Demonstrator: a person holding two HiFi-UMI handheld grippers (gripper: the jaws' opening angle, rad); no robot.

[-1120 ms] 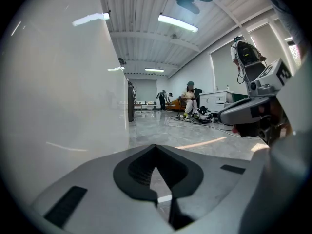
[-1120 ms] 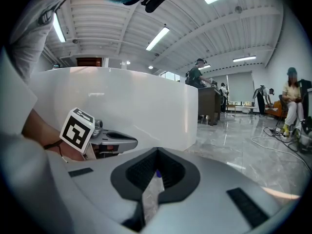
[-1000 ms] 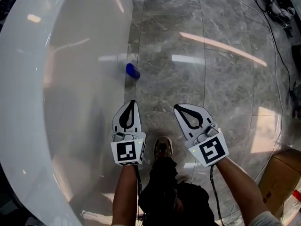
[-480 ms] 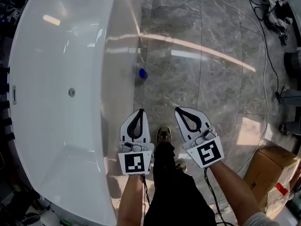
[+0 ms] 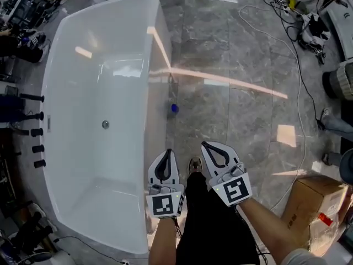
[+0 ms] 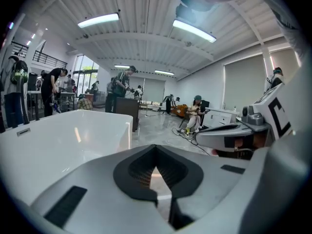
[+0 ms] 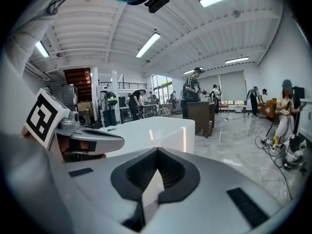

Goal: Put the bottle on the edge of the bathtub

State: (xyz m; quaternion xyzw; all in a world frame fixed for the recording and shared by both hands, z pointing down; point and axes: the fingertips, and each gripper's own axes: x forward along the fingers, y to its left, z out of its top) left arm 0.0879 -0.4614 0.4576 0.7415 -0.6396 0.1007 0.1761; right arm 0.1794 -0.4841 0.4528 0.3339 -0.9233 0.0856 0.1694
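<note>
A small blue bottle lies on the grey marble floor, close against the outer right wall of the white bathtub. My left gripper and right gripper are held side by side in front of me, well short of the bottle. Both are shut and hold nothing. In the left gripper view the shut gripper points along the tub. The right gripper faces the tub's end. Neither gripper view shows the bottle.
A cardboard box stands at lower right. Cables trail over the floor at right. Black fittings line the tub's left side. My shoe shows between the grippers. Several people stand in the background.
The head view has drawn back, so the whole tub now shows and the bottle looks smaller and farther off. Both grippers stayed shut and side by side.
</note>
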